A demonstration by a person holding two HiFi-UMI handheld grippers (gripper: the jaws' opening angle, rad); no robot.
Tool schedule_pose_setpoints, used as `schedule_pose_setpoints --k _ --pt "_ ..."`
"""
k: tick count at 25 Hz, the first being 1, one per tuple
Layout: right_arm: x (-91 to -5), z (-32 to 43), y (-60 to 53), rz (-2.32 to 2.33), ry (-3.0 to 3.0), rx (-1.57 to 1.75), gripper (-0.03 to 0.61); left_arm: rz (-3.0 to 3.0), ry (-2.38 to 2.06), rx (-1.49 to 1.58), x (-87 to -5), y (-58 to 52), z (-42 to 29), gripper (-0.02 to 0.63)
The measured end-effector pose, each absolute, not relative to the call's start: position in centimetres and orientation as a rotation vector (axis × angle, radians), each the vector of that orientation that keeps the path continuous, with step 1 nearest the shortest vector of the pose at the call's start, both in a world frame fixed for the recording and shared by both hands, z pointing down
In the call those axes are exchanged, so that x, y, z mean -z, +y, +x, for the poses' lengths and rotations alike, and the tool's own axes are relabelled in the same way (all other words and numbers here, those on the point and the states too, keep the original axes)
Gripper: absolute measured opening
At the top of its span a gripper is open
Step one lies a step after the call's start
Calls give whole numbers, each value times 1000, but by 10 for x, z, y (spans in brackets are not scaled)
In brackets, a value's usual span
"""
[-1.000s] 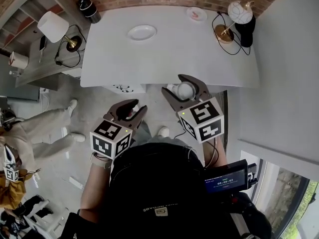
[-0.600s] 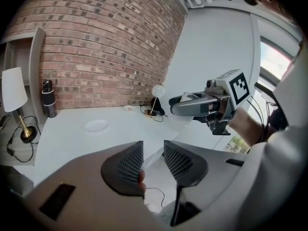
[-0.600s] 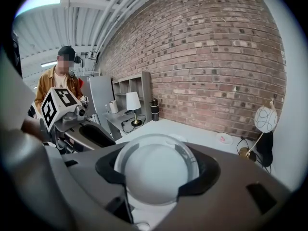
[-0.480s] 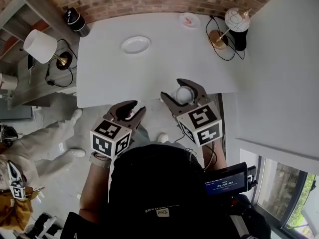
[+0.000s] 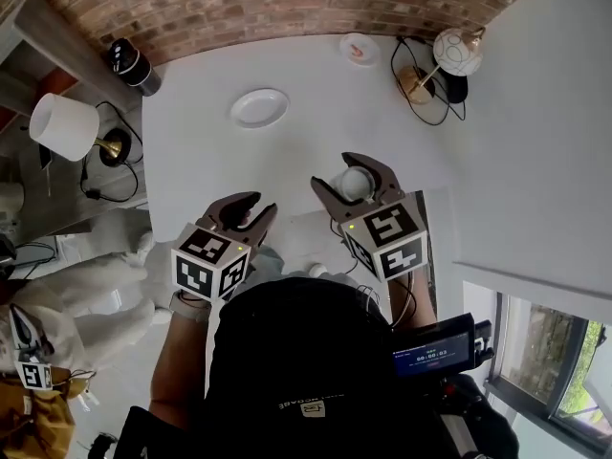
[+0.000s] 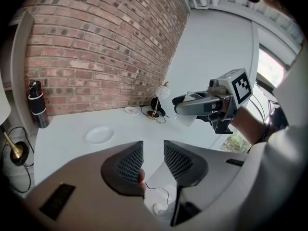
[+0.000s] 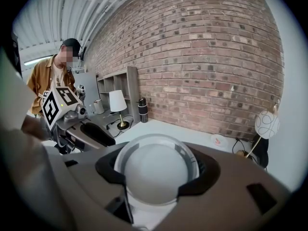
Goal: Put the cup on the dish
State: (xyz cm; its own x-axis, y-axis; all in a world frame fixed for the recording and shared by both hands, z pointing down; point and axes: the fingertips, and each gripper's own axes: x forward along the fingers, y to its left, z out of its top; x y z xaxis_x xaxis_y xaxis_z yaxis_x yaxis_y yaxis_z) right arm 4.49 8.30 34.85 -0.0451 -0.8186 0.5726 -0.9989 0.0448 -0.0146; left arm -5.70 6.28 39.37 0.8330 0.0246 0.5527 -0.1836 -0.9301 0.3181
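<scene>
The white cup (image 5: pixel 356 182) sits between the jaws of my right gripper (image 5: pixel 354 185), which is shut on it over the near part of the white table (image 5: pixel 316 113). In the right gripper view the cup (image 7: pixel 156 174) fills the space between the jaws of that gripper (image 7: pixel 156 177). The white dish (image 5: pixel 259 107) lies further in, to the left; in the left gripper view the dish (image 6: pixel 99 134) is bare. My left gripper (image 5: pixel 244 210) hovers at the table's near edge, open by a narrow gap, with nothing in it.
A small saucer (image 5: pixel 360 49) and a globe lamp (image 5: pixel 449 54) with its cable stand at the table's far right. A dark bottle (image 5: pixel 129 65) is at the far left corner, under the brick wall. A shade lamp (image 5: pixel 65 125) stands on a side shelf. A person (image 7: pixel 55 78) stands to the left.
Both grippers have moved forward toward the table; the cup, which was at the table's near edge, is now over its surface. The jaws look unchanged.
</scene>
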Motion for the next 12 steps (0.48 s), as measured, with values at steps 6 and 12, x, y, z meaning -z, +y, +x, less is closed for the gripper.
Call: schedule_pose_setpoints --k 6,12 --pt "-348 41 53 1865 -1883 -607 259 2654 -65 -823 -400 33 -62 137" --pt "-346 31 20 1894 -1837 -613 259 2656 -26 -837 -401 -5 -79 138"
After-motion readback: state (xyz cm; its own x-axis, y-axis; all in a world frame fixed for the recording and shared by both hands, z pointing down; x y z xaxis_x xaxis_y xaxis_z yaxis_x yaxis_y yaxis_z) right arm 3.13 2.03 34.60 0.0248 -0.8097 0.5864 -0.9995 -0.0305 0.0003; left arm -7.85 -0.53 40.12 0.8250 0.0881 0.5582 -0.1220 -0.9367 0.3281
